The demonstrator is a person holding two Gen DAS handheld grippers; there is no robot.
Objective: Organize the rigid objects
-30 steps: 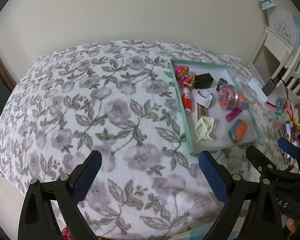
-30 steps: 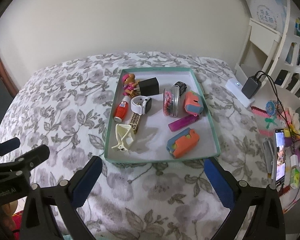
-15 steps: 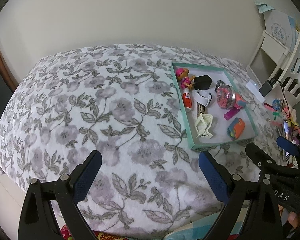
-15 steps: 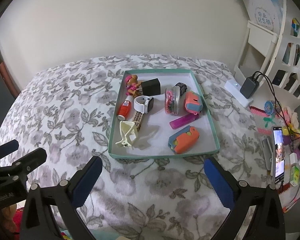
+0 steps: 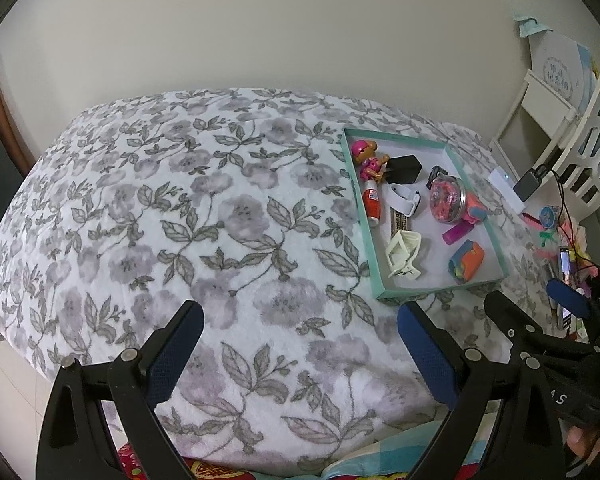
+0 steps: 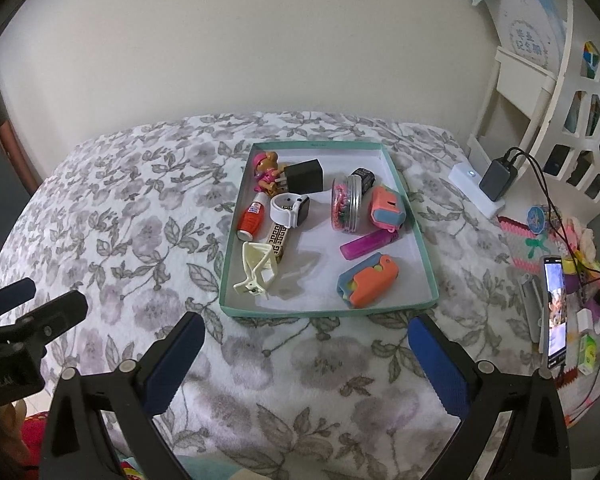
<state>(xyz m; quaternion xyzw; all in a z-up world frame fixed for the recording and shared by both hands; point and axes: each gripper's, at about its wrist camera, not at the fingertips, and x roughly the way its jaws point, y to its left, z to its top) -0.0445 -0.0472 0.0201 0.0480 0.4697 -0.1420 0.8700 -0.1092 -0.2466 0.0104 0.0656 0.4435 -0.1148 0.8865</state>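
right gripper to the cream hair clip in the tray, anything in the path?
Nothing visible does. The right gripper is open and empty over bare floral blanket. Between it and the cream hair clip lies only the teal tray's low near wall. The clip sits in the near-left corner; its closest neighbour is the patterned bar.

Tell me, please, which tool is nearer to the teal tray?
Right. The right tool sits open directly before the teal tray, facing its near rim; the left tool is open too, but off to the tray's left, over bare blanket.
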